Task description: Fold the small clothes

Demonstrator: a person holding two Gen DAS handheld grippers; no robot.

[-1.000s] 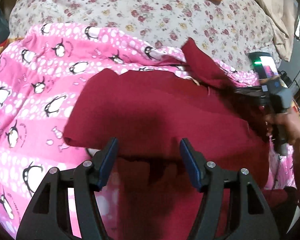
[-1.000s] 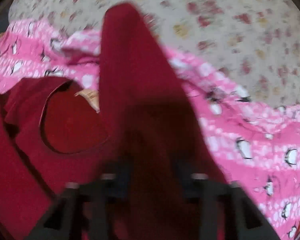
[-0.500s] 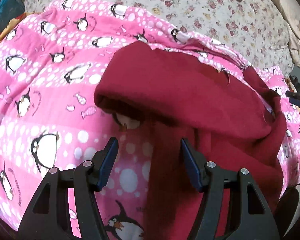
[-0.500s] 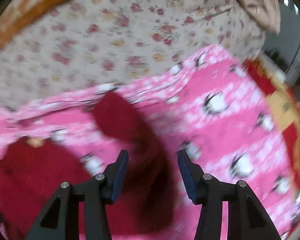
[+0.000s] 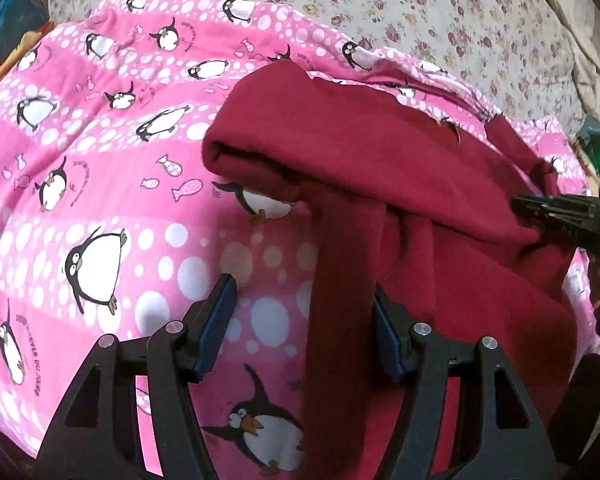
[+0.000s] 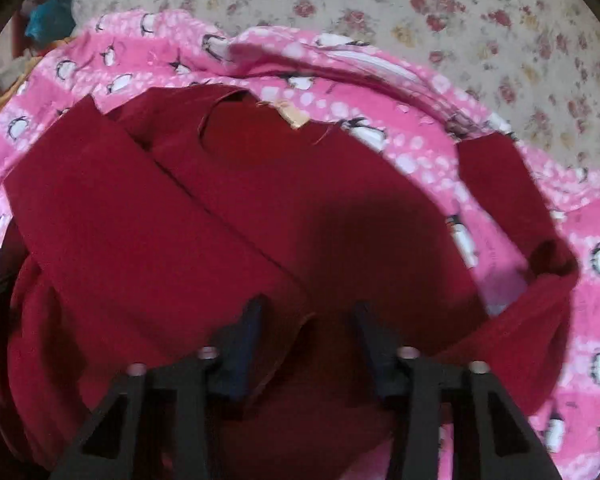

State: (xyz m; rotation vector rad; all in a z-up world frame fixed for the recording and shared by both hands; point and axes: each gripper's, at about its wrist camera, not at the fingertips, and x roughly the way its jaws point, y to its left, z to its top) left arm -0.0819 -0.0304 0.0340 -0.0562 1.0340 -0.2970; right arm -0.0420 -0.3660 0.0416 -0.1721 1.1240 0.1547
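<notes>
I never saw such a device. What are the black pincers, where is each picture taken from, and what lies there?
A person holds a hand-held gripper in each hand; each carries a camera looking along its two fingers. One picture comes from the left hand-held gripper, the other from the right hand-held gripper. A red top lies on a penguin blanket over a flowered sheet. The left one is open, a sleeve between its fingers. The right one's jaws have just been closing, red cloth between them, not pinched.
</notes>
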